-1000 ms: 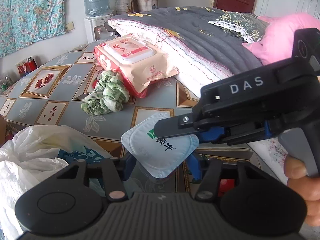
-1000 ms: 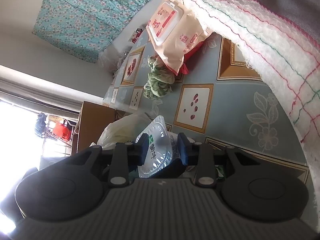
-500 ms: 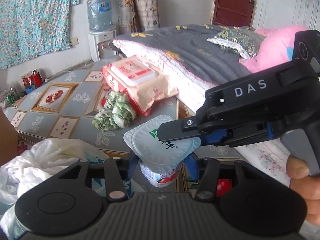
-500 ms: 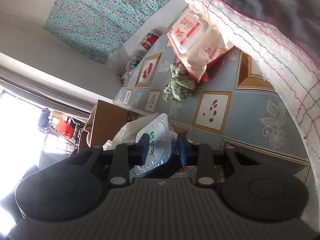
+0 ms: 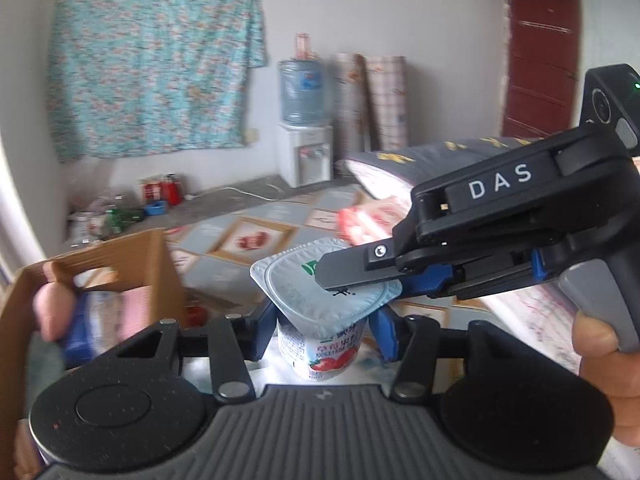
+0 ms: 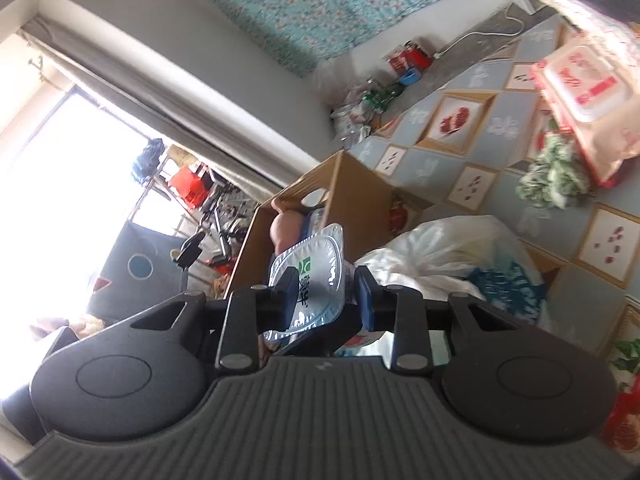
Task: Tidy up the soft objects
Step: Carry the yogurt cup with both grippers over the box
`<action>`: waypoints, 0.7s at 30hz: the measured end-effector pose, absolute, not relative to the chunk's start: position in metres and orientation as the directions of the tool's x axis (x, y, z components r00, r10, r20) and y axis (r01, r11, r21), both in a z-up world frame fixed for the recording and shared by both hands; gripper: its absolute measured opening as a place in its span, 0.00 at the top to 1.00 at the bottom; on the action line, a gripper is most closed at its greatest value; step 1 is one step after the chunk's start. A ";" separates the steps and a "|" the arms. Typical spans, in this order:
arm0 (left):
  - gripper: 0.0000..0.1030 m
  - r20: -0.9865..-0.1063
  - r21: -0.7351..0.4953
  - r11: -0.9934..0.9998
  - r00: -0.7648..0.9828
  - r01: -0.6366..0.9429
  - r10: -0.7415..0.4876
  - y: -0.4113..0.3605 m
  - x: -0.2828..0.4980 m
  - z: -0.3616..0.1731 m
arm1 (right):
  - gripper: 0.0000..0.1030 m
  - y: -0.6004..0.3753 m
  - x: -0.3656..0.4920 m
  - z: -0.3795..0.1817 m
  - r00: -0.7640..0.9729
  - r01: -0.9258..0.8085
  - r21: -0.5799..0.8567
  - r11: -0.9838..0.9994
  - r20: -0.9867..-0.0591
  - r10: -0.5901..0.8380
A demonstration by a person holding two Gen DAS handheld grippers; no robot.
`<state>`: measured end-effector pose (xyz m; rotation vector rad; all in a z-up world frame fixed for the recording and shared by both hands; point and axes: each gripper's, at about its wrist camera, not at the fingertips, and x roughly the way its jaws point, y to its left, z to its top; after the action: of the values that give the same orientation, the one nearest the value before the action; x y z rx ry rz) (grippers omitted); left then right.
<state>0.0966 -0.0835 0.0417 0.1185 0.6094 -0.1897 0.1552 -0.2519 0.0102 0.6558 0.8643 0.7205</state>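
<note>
Yogurt cup (image 5: 322, 334), white plastic with foil lid, is gripped by both grippers' fingers (image 5: 264, 330), steadying it near the cardboard box (image 5: 158, 264).

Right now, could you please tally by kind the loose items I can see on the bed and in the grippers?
Yogurt cup, gripped by both the left gripper and right gripper: 1
Wet-wipes pack: 1
Green cloth bundle: 1
White plastic bag: 1
Cardboard box: 1
Total: 5
</note>
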 end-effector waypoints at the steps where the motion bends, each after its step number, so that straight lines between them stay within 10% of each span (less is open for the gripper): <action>1: 0.49 -0.578 0.054 0.981 0.807 0.185 -0.120 -0.071 0.094 0.045 | 0.71 -0.235 0.158 0.014 0.423 -0.304 0.757 0.578 -0.436 0.794; 21: 0.50 -0.827 -0.152 0.982 0.559 -0.112 -0.064 0.142 0.085 -0.015 | 0.68 0.043 0.181 -0.018 -0.076 -0.492 0.584 0.646 -0.768 0.637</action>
<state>0.0854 0.1420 -0.0155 -0.1959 0.9792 0.0287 0.1813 0.0428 -0.0181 0.1349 1.3568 0.9362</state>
